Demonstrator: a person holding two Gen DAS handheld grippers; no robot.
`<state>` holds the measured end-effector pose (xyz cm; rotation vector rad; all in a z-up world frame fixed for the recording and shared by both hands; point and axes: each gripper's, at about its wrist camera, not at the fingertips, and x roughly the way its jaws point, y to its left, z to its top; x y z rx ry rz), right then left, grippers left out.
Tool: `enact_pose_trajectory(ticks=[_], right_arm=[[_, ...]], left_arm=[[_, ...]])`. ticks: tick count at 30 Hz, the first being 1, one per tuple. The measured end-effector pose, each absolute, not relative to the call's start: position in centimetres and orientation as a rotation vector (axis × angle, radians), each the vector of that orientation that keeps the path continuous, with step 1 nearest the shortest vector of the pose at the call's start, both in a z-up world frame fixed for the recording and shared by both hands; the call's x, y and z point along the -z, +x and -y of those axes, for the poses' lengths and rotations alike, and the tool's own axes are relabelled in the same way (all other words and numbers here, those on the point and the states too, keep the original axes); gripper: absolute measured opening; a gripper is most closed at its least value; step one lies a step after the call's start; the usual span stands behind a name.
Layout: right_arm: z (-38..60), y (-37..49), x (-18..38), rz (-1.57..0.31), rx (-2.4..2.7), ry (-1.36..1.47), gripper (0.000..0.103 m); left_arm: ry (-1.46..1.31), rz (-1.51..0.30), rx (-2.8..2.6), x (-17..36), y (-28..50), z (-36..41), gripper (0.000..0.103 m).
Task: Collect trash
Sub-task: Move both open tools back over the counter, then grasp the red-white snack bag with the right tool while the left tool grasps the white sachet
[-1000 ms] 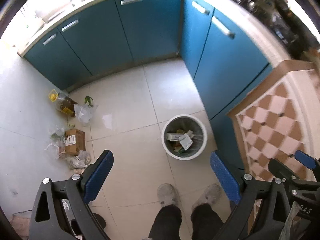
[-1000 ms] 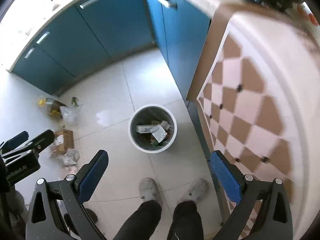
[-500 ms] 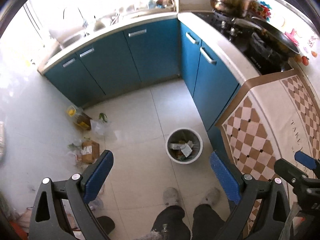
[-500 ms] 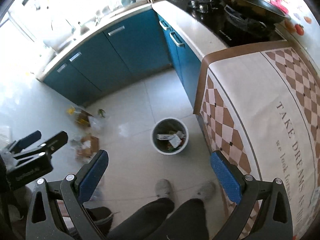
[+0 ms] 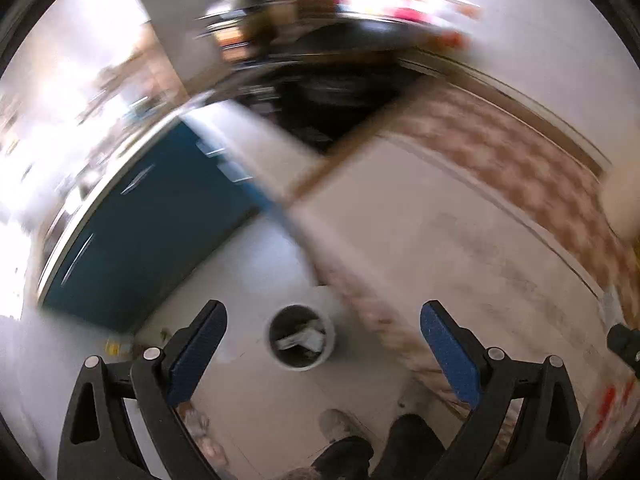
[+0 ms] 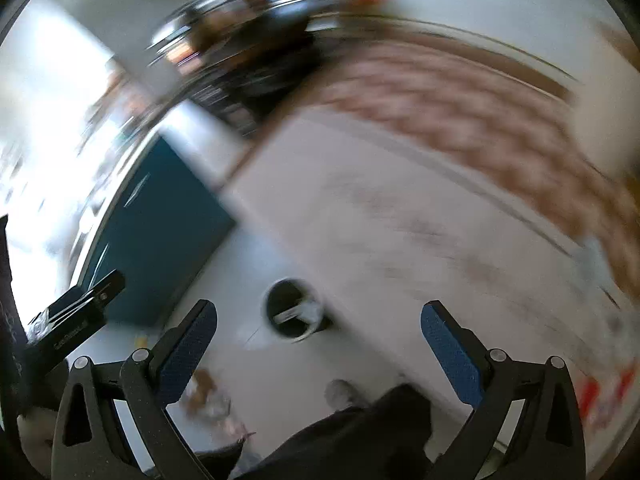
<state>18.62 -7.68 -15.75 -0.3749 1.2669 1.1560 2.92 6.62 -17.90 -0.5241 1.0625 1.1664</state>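
Blue fingers on the left gripper [image 5: 320, 354] and right gripper [image 6: 318, 350] were wide open, holding nothing. Both had swung up since a second ago, blurring everything. Far below, the trash bin [image 5: 301, 338] looked smaller, with loose trash [image 6: 208, 398] still waiting on the floor [image 5: 256, 392].

Through heavy motion blur, the left gripper [image 5: 320, 344] holds its two blue-padded black fingers [image 5: 198, 350] wide apart with nothing between them, high above a pale tiled floor [image 5: 256, 264]. Far below, framed between the fingers, stands a round white waste bin [image 5: 301, 338] with crumpled paper inside, close beside the edge of a cream tablecloth with a brown-and-pink checked border [image 5: 460, 240]. Teal-blue cabinet doors with thin metal handles [image 5: 148, 232] run along the left, and the person's grey shoe [image 5: 340, 424] and dark trouser legs [image 5: 384, 454] show at the bottom edge.
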Motion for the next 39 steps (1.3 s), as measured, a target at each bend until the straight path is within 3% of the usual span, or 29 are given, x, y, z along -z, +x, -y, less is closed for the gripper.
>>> enact_pose_trajectory(ticks=[5,9,20,26,27,30,31,39], right_arm=[[17.6,30.4,18.9,-1.314,-0.770,-0.230,0.103],[25.4,36.2,22.2,-1.316,-0.490,-0.256,0.103],[23.1,30.7,30.0,-1.076,-0.348,-0.749,0.102],[25.3,33.0,30.4,-1.055,-0.294,-0.621,0.097],[25.8,33.5,30.4,-1.073,-0.298,-0.580,0.091],[27.0,35.4,30.1,-1.099,-0.296,-0.486,0.049],[27.3,36.1,30.1,-1.107,-0.275,-0.472,0.041],[30.7,40.6,29.2,-1.174,-0.245,-0.264,0.030]], left_arm=[[-0.301,-1.167,-1.007,20.4,15.7,-3.7,0.099],[-0.129,-1.211,-0.984,22.8,20.6,-0.9,0.099],[-0.023,-1.380,-0.959,29.1,23.7,0.8,0.099],[-0.034,-1.385,-0.875,29.7,26.9,2.4,0.099],[-0.036,-1.383,-0.857,29.7,27.6,2.5,0.099],[-0.056,-1.370,-0.779,29.5,30.5,3.0,0.099],[-0.064,-1.363,-0.748,29.4,31.6,3.3,0.099],[-0.293,-1.419,-0.441,30.9,38.9,4.7,0.098]])
